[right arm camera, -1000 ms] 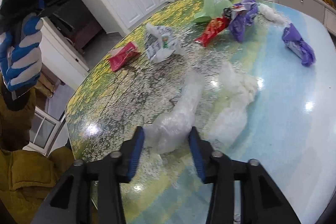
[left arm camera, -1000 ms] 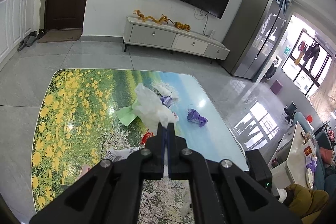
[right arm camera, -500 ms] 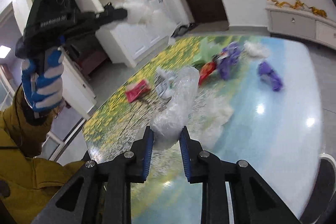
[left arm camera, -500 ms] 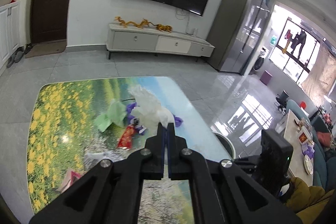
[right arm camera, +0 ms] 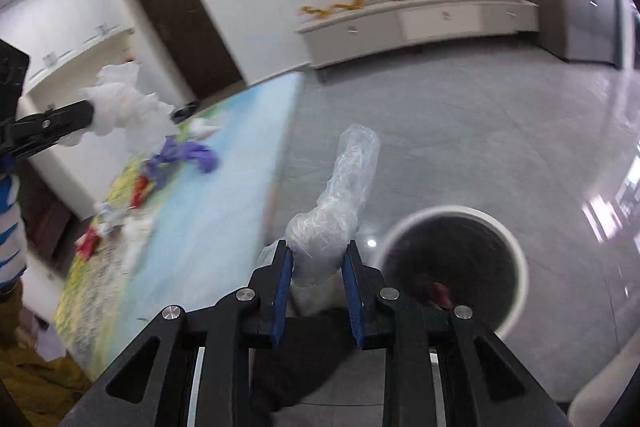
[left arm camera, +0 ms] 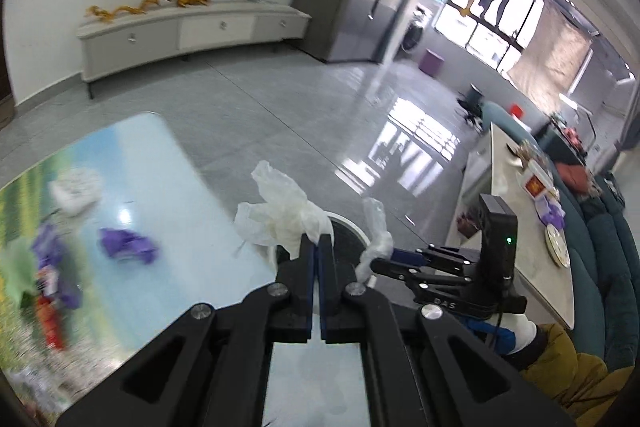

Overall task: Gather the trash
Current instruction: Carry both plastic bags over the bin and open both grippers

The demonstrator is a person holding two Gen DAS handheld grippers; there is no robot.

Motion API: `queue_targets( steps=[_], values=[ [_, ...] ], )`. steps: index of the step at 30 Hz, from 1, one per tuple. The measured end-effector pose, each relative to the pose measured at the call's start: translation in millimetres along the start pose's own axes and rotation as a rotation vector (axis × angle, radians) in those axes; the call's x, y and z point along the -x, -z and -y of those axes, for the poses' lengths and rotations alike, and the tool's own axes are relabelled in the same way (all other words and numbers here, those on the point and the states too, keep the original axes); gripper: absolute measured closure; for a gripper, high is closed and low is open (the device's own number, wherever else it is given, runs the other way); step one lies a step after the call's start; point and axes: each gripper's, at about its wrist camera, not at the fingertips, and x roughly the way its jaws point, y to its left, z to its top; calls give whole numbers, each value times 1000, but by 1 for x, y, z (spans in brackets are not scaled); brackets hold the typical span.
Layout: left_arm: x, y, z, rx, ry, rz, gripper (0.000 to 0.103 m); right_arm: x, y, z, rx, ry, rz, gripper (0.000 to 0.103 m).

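My left gripper (left arm camera: pixel 319 241) is shut on a crumpled white plastic bag (left arm camera: pixel 280 211), held up past the table's edge. In the right wrist view that same bag (right arm camera: pixel 124 107) hangs from the left gripper (right arm camera: pixel 86 115) at the far left. My right gripper (right arm camera: pixel 316 259) is shut on a clear plastic wrap (right arm camera: pixel 340 195) that sticks upward between the blue pads. The right gripper (left arm camera: pixel 380 259) and its wrap (left arm camera: pixel 374 231) also show in the left wrist view. A round white-rimmed trash bin (right arm camera: pixel 516 247) with a dark inside stands on the floor just right of the wrap.
The picture-printed table (right arm camera: pixel 224 211) still carries purple wrappers (left arm camera: pixel 128 245), a red wrapper (left arm camera: pixel 50 323), a green scrap (left arm camera: pixel 16 275) and white tissue (left arm camera: pixel 76 187). Beyond lie grey floor tiles, a white TV cabinet (left arm camera: pixel 192 31), and a sofa with a side table (left arm camera: pixel 532 227) at right.
Both grippers have swung off the table toward the floor bin, each carrying its plastic. The right jaws closed on the clear wrap and lifted it from the table.
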Motion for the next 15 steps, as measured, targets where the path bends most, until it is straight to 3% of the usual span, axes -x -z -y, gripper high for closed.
queue_targets(
  steps=[6,11,13,15],
  values=[
    [-96,-21,36,-33,19,-117,102,-9,7,64,-130,80,-18,77],
    [-146,-30,38,5,48,-177,99,-25,7,103,-191,121,-44,73],
    [-160,-31,35,33,62,-196,99,-30,10,112,-202,141,-57,56],
    [-166,-30,30,55,73,-207,99,-32,15,120,-213,159,-63,54]
  ],
)
